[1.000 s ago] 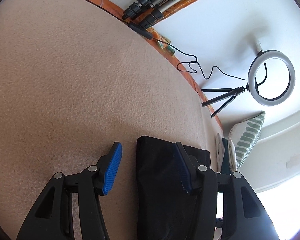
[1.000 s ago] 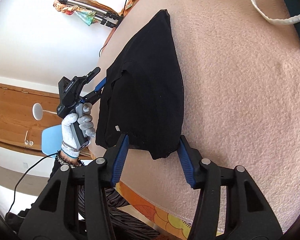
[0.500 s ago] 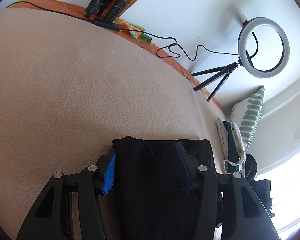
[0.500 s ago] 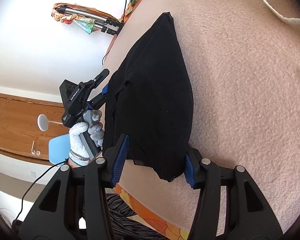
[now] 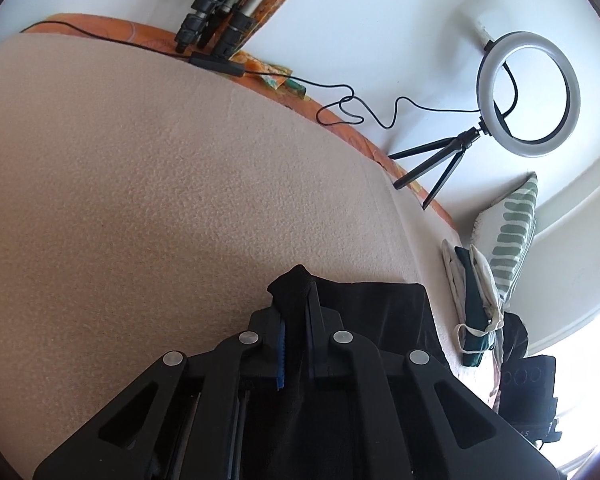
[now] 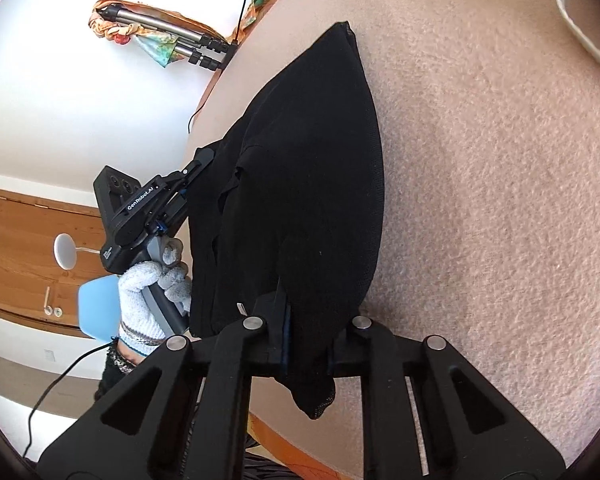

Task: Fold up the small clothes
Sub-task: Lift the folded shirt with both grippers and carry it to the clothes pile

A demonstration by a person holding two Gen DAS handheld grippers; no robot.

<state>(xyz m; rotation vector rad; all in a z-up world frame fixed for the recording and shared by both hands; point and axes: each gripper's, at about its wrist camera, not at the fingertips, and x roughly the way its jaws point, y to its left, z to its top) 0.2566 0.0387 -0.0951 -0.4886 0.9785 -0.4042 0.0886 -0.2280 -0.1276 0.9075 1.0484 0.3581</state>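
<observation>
Black knit garment (image 6: 300, 184) lies on the beige fleece-covered bed (image 6: 500, 200), long axis running away from the right tool (image 6: 300, 340), clamped on its near corner. Left tool (image 5: 296, 332) is clamped on the adjacent corner; both equally placed for lifting the near edge over.

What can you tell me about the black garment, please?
The black garment is thin, fine-knit fabric, lying flat in layers on the beige blanket, tapering to a far corner. The right gripper is clamped on its near edge, the left gripper on another corner. A small white tag shows near its hem.
</observation>
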